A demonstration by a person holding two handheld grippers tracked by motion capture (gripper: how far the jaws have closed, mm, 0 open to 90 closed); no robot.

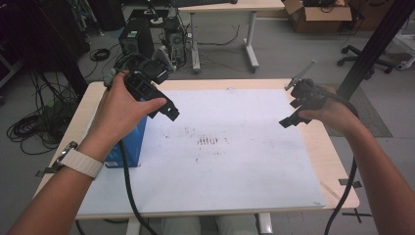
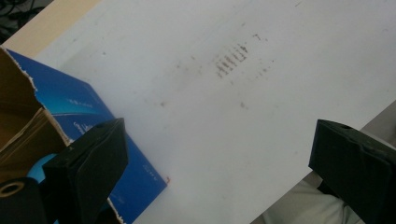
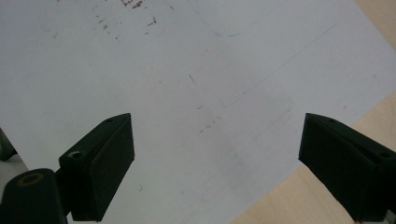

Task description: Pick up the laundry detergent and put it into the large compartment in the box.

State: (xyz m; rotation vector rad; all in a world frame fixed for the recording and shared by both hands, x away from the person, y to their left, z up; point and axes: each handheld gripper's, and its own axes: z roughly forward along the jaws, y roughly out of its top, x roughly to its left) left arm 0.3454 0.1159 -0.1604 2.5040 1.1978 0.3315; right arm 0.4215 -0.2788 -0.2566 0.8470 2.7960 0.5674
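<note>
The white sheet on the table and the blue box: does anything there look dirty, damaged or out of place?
Yes. The white sheet has dark smudges near its middle, like rubbed marks. The blue box at the table's left edge has a torn, ragged cardboard flap. Nothing looks spilled.

Matt white sheet (image 1: 235,161), wooden table (image 1: 337,161)

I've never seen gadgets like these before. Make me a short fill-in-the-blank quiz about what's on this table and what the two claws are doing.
1. The box standing at the table's left edge is coloured ____.
2. The jaws of the left claw stand wide ____, with nothing between them.
3. The right claw hangs over a large ____ sheet that covers most of the table.
4. The top of the box is ____, its torn brown flap showing.

Missing words: blue; open; white; open
</note>
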